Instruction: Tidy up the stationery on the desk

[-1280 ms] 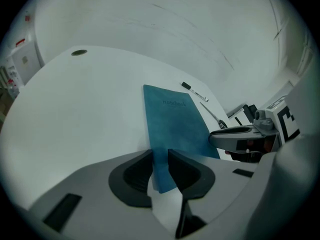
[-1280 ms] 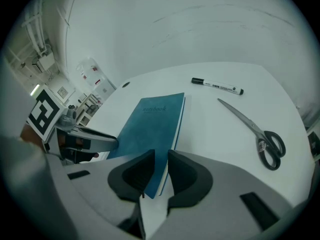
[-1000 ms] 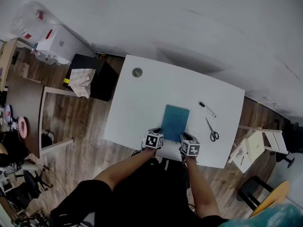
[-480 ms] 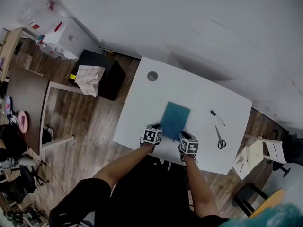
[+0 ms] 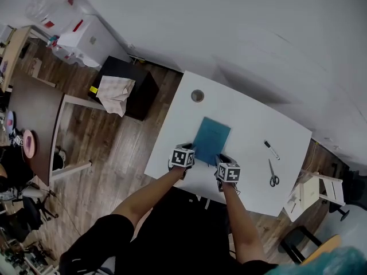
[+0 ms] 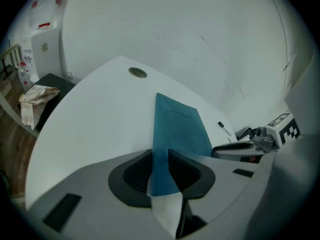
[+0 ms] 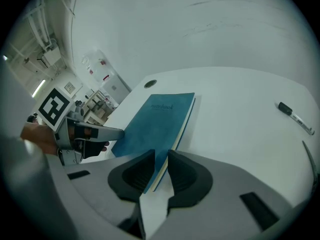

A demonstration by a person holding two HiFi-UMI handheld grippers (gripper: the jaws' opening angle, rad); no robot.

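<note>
Indoors, white desk (image 5: 252, 125) on wooden floor (image 5: 132, 148) bears notebook (image 5: 211, 137).

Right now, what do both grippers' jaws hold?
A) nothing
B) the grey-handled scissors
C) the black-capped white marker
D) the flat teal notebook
D: the flat teal notebook has its near edge clamped in the left gripper and the right gripper, while the white marker and scissors lie apart on the white desk.

Wood floor (image 5: 114, 148). Black cabinet (image 5: 137, 99) with crumpled beige cloth (image 5: 116, 93) on top; white box unit (image 5: 92, 39) beyond it by the wall. Brown table (image 5: 28, 110) far left, white stool (image 5: 318, 189) far right.
</note>
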